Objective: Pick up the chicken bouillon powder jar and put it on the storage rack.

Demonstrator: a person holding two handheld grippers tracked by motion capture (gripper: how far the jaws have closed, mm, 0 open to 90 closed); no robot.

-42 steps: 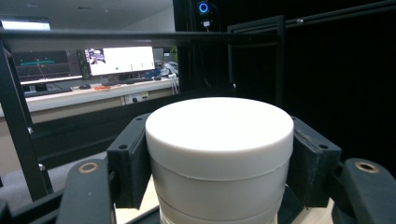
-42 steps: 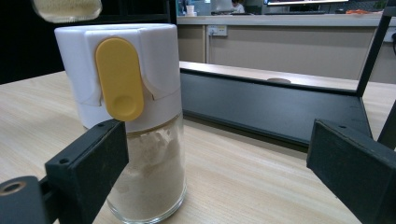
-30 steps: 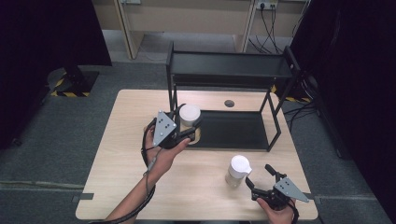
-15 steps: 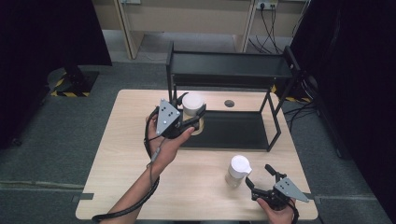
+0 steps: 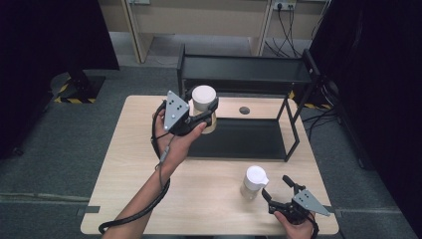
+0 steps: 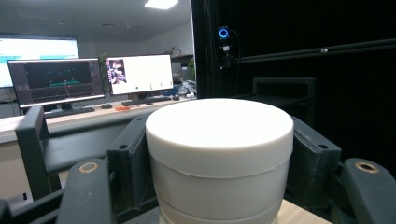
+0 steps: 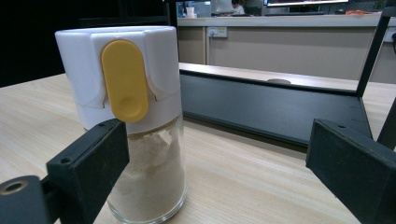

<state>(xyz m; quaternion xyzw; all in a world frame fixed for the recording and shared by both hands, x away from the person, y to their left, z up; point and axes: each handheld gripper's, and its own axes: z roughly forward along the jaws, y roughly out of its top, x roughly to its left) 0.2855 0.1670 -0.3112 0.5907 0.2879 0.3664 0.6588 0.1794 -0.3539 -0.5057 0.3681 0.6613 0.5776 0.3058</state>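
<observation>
Left hand-held gripper (image 5: 201, 113): clenched on a white-lidded jar (image 5: 203, 98), both jaws pressed flat against its sides in the left gripper view (image 6: 219, 196).
Jar position: held above the table (image 5: 124, 164) at the left front post of the black shelf rack (image 5: 244, 74); its lower part is hidden by the jaws and the hand.
Jar contents: cannot tell, as the left gripper view cuts off its base and shows just the lid (image 6: 219, 128) and upper wall.
Right hand-held gripper (image 5: 277, 191): released, jaws spread wide, near the table's front right edge.
Spice shaker (image 5: 254, 181): stands upright on the table just beside the right jaws, untouched.
Right gripper view: reveals the shaker's yellow flip tab (image 7: 124, 79) and pale powder (image 7: 149, 177), which are not visible from above.
Change: the left hand has carried the jar up and toward the rack since a second ago; the right hand and shaker stay put.
</observation>
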